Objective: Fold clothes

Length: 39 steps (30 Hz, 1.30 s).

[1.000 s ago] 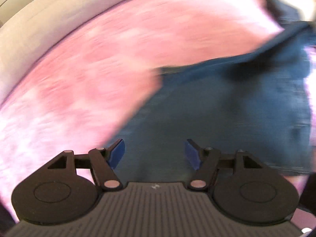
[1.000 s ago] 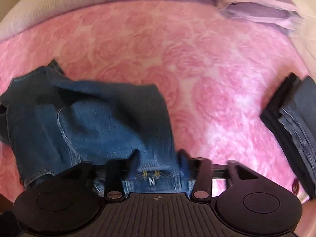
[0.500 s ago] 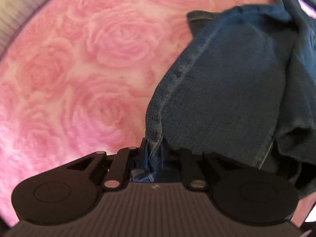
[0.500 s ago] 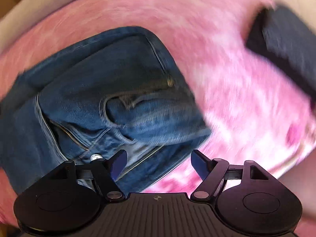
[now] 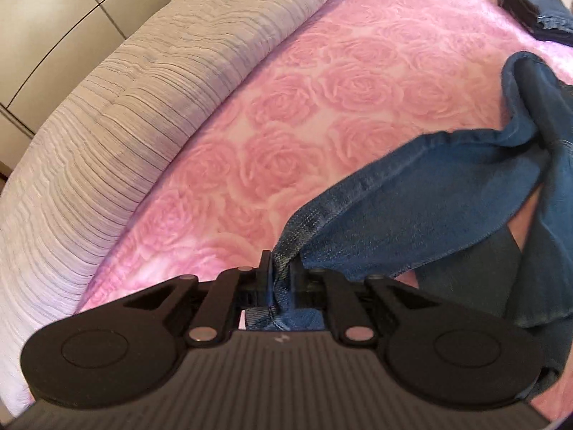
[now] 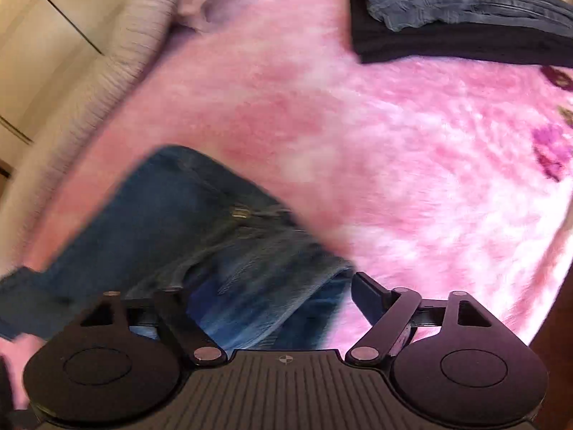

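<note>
A pair of blue jeans (image 5: pixel 429 200) lies on a pink rose-patterned bedspread (image 5: pixel 304 114). My left gripper (image 5: pixel 281 268) is shut on the hem of a jeans leg and holds it lifted, so the leg stretches away to the right. In the right wrist view the jeans (image 6: pixel 215 236) lie crumpled and blurred under my right gripper (image 6: pixel 272 297), which is open, its jaws wide apart above the denim and gripping nothing.
A grey ribbed duvet (image 5: pixel 125 107) runs along the left of the bed. A stack of folded dark clothes (image 6: pixel 458 10) sits at the far right of the bedspread; it also shows in the left wrist view (image 5: pixel 530 3). Cream cupboard doors (image 5: pixel 43 18) stand behind.
My left gripper went from open to shut on the jeans hem and lifted it. My right gripper let go of the jeans, opened and is moving over them.
</note>
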Each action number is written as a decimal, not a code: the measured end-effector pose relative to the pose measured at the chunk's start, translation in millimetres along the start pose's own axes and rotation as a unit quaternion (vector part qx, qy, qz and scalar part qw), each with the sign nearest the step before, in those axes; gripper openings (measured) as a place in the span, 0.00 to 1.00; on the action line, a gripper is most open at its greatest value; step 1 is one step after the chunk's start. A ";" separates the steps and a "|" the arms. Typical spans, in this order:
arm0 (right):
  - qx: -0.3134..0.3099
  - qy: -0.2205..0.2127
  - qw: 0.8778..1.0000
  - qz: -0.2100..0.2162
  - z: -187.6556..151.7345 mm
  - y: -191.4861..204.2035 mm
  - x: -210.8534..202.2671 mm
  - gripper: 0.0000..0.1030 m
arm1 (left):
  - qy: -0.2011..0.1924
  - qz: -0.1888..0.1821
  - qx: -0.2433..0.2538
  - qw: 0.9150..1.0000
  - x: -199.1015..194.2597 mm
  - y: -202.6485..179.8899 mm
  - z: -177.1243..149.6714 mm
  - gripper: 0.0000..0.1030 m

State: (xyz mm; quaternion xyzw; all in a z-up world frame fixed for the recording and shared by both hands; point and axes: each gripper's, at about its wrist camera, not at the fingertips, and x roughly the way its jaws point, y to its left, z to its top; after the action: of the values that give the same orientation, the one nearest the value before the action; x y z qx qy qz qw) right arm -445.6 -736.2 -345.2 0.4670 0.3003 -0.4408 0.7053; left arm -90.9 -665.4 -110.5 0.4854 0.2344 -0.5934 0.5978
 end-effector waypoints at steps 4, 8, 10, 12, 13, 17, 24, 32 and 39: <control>0.011 0.014 1.000 0.002 8.8 5.6 -3.0 0.19 | 0.011 0.007 -0.007 1.000 -16.6 -3.3 -2.7 0.06; -0.049 0.020 0.999 0.013 33.6 28.7 -22.2 0.15 | 0.009 0.017 -0.021 1.000 -56.6 -0.7 -2.7 0.07; -0.116 0.003 0.993 0.024 62.1 53.1 -36.1 0.15 | 0.005 0.036 -0.036 0.999 -74.5 8.0 -0.5 0.07; -0.166 -0.014 0.985 0.034 95.5 79.8 -42.8 0.15 | 0.009 0.058 -0.058 0.997 -86.9 18.3 -1.1 0.07; -0.188 -0.019 0.981 0.037 109.7 95.5 -41.3 0.15 | 0.013 0.069 -0.065 0.995 -91.9 22.9 -3.3 0.06; -0.270 -0.012 0.962 0.031 141.2 162.6 -9.2 0.17 | 0.044 0.106 -0.091 0.989 -100.2 43.5 -27.7 0.06; -0.310 0.012 0.948 -0.066 134.9 209.4 71.8 0.38 | 0.086 0.158 -0.191 0.965 -50.8 87.0 -76.9 0.24; -0.366 -0.011 0.930 -0.036 7.1 216.1 -8.9 0.53 | 0.035 0.129 -0.223 0.966 -67.9 53.2 -121.4 0.35; -0.535 0.071 0.838 0.081 -170.5 248.1 -45.3 0.57 | -0.010 0.020 0.258 0.966 -68.3 -120.8 -154.2 0.54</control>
State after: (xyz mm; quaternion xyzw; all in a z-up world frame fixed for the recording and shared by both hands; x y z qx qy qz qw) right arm -243.3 -519.8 -275.1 0.0697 0.4999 -0.1187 0.8551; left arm -171.1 -478.9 -153.1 0.6220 0.0574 -0.6266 0.4661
